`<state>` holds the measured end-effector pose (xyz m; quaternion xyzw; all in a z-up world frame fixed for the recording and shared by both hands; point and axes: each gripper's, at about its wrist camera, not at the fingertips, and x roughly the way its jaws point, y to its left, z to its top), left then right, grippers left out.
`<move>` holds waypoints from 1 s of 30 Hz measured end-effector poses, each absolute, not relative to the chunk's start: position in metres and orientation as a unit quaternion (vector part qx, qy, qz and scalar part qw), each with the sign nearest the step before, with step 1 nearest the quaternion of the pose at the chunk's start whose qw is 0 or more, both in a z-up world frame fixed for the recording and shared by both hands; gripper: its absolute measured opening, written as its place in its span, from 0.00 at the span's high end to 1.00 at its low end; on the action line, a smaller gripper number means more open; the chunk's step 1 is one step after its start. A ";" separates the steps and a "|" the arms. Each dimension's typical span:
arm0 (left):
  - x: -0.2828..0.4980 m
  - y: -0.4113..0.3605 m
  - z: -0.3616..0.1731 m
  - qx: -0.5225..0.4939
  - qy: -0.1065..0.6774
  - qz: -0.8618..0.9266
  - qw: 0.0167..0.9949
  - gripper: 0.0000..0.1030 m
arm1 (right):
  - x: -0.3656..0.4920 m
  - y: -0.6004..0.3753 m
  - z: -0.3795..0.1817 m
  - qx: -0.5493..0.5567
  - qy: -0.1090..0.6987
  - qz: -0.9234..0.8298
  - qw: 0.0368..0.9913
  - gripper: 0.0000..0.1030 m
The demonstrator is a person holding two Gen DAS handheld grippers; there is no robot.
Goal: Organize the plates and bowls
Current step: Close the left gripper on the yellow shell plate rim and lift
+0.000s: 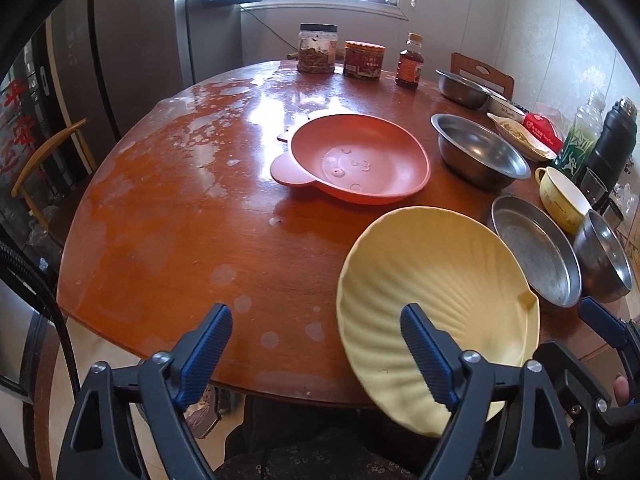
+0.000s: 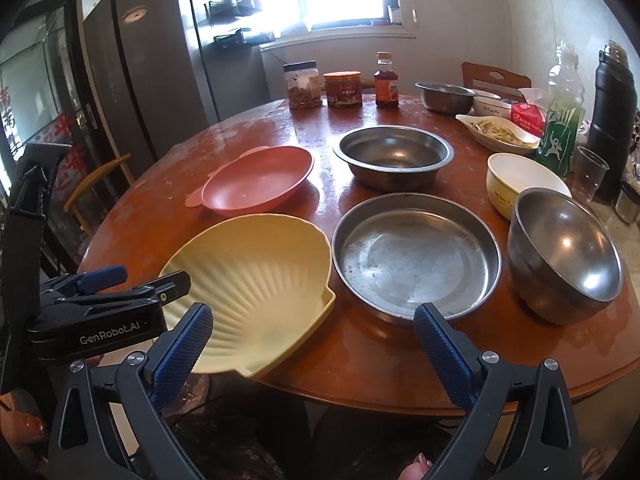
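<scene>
Blue-padded left gripper [image 1: 316, 344] stands apart at the near table [image 1: 168, 208] edge, its right finger over the near-left rim of the yellow shell plate [image 1: 440, 280], nothing clamped. From the right wrist, the right gripper [image 2: 314, 340] gapes empty, shell plate [image 2: 256, 280] near-left, steel pan [image 2: 416, 252] just beyond.

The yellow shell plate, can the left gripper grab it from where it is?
Probably yes. The yellow shell plate hangs over the table edge, and the open left gripper is right beside its rim with nothing between.
</scene>
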<state>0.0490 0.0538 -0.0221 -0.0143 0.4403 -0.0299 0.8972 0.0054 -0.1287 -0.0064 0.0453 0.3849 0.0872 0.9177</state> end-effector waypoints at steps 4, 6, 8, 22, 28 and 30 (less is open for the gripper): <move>0.055 0.050 -0.026 -0.017 0.450 -0.042 0.892 0.35 | 0.007 -0.127 -0.008 0.049 0.388 0.097 0.915 0.20; 0.056 0.051 -0.029 -0.021 0.455 -0.047 0.889 0.42 | 0.009 -0.125 -0.010 0.050 0.395 0.107 0.911 0.31; 0.057 0.051 -0.031 -0.023 0.454 -0.050 0.889 0.46 | 0.010 -0.123 -0.014 0.051 0.403 0.113 0.907 0.38; 0.054 0.041 -0.030 -0.025 0.446 -0.083 0.891 0.65 | 0.016 -0.116 -0.025 0.046 0.414 0.117 0.901 0.65; 0.053 0.060 -0.027 -0.050 0.442 -0.078 0.892 0.65 | 0.021 -0.109 -0.021 0.047 0.412 0.134 0.900 0.65; 0.051 0.068 -0.024 -0.051 0.438 -0.065 0.895 0.65 | 0.024 -0.100 -0.019 0.041 0.410 0.144 0.900 0.65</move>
